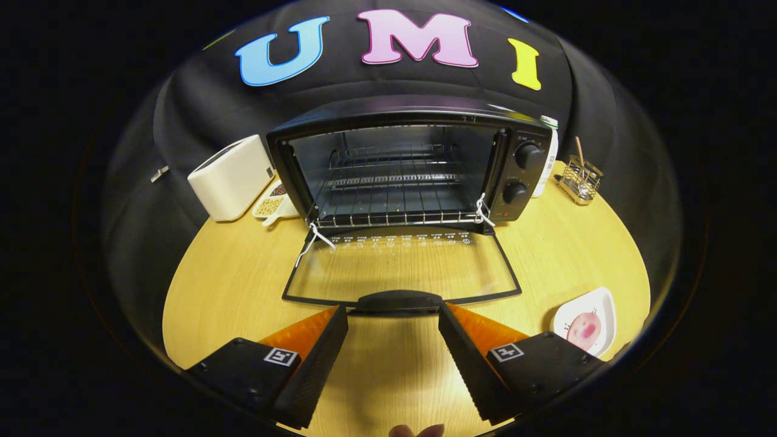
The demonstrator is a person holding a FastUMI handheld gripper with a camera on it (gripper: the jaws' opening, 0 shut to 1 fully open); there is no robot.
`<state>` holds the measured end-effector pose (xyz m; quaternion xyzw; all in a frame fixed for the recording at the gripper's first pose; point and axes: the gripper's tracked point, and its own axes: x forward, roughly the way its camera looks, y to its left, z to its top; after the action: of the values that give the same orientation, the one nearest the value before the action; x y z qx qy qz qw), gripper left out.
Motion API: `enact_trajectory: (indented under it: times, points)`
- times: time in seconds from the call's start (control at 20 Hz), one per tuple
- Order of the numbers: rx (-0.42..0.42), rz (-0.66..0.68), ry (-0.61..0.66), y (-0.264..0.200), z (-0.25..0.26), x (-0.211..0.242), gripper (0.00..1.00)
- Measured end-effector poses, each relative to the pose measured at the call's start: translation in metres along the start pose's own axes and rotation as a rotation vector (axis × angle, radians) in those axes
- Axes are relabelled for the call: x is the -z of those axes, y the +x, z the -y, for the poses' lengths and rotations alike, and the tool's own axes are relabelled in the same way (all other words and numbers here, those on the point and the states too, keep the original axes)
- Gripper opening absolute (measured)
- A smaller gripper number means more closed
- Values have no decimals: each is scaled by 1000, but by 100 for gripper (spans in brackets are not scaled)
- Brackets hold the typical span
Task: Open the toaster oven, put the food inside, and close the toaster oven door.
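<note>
The toaster oven [400,170] door [400,270] lies flat open to free the rack, so the gripper [393,318] hangs empty, jaws spread, behind its handle [397,300], the food [584,329] waiting on the plate [601,303] beside the right finger

Light wood worktop [564,255] holds the open toaster oven [413,164], a white toaster [230,177], snack tray [274,203], wire rack [581,179], and food plate [587,321].
</note>
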<state>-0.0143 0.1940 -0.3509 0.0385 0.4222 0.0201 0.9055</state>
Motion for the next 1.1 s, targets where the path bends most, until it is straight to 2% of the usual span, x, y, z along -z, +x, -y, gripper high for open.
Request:
enact_trajectory:
  times: [0.1, 0.25, 0.5, 0.8, 1.1]
  points:
    - [-24, -8, 2, -8, 1, 0, 99]
    - [-112, -31, -11, -27, 1, -5, 98]
    - [-177, -60, 15, -71, 52, -25, 99]
    - [-118, -201, 36, -105, 153, -18, 99]
    - [-58, -350, 39, -104, 250, -3, 99]
